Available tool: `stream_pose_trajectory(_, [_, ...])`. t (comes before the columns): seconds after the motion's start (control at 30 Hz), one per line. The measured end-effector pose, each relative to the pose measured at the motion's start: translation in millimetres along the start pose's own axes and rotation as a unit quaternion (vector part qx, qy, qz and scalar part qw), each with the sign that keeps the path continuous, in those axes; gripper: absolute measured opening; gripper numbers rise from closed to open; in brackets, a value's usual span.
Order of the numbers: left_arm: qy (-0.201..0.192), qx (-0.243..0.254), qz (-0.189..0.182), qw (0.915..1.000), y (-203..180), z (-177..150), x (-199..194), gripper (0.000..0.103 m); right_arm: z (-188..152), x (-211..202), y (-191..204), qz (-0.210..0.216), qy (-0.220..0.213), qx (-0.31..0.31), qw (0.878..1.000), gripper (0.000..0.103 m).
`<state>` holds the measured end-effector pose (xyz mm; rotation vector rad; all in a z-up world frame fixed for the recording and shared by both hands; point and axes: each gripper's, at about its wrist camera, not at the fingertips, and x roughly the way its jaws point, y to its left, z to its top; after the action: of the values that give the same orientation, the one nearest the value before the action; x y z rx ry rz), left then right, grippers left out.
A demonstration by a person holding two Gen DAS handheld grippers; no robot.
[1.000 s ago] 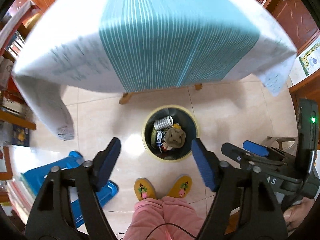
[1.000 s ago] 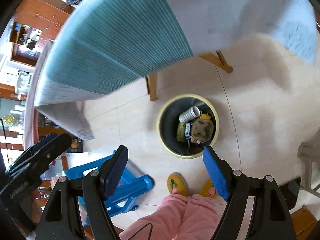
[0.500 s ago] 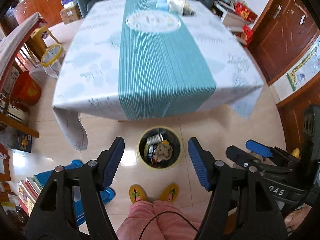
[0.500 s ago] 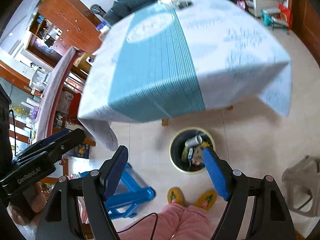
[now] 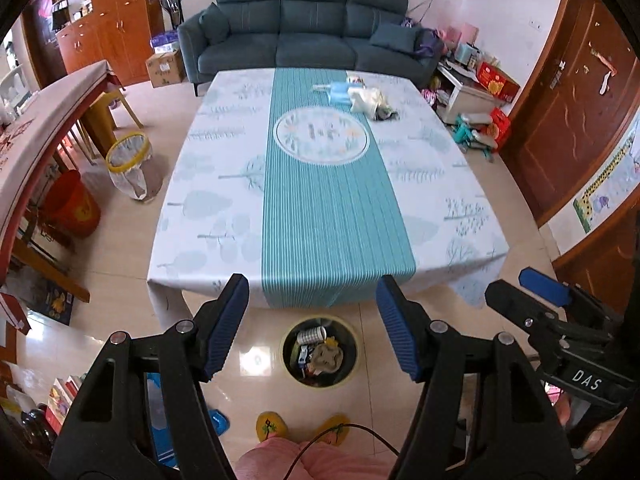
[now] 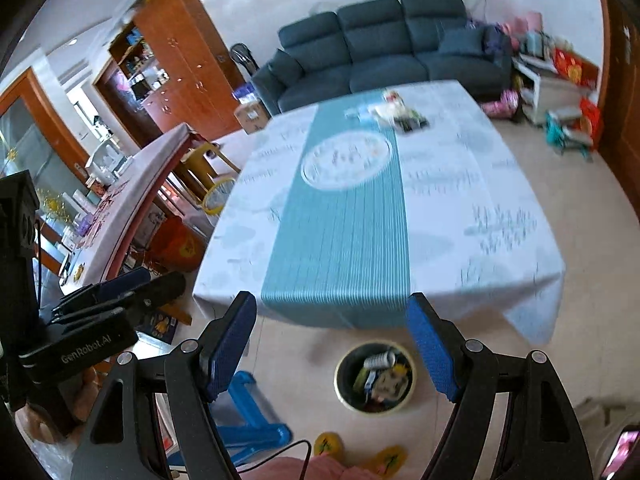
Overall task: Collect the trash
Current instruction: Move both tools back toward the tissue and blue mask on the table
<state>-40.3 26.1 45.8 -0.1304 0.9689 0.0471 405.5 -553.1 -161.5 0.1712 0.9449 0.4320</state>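
The left gripper point(image 5: 312, 320) was held high above the floor, and its two blue pads point(image 5: 226, 326) stood wide apart with nothing between them. The right gripper point(image 6: 332, 344) was the same: its pads point(image 6: 430, 350) were spread far apart and held nothing. Each gripper showed at the side of the other one's view.

Down on the tiled floor, just in front of the table point(image 5: 208, 200), sat a round trash bin point(image 5: 318, 350) with a yellow rim. It was already part full. A small silver can point(image 5: 313, 335) lay on its side near the top, and beside it were a tan crumpled thing point(image 5: 327, 358) and some little wrappers. The bin stood between the table's near edge and the person's yellow slippers point(image 5: 271, 426).

The table had a white cloth with pale trees and a teal striped band point(image 5: 328, 220) down the middle. At the far end of the table lay more trash point(image 5: 360, 98): something light blue, something white and crumpled, and a small dark bit. These were close together, but the view was too blurry to say what they were.

A blue stool point(image 6: 248, 412) stood on the floor to the left of the bin. A dark sofa point(image 5: 304, 36) stood behind the table.
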Motion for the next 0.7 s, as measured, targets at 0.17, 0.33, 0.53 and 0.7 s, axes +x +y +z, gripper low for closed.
stream_pose_trajectory(0.17, [-0.014,-0.005,0.013,0.9998,-2.9,16.3,-8.8,0.063,24.2,-2.1,10.2,-0.002,-0.017,-0.024,1.000,0.079])
stream_pose_trajectory(0.33, [-0.026,-0.006,0.024,0.9993,-3.9,36.7,-7.1,0.063,49.0,5.5,16.4,-0.012,-0.032,-0.042,0.999,0.079])
stream_pose_trajectory(0.53, [-0.030,0.020,0.024,0.9990,0.3,76.7,12.4,0.064,91.6,30.2,17.7,-0.032,-0.049,-0.048,0.997,0.079])
stream_pose_trajectory(0.7, [-0.028,0.039,0.005,0.9988,12.5,130.1,53.6,0.064,145.0,73.8,20.3,-0.069,-0.060,-0.060,0.994,0.079])
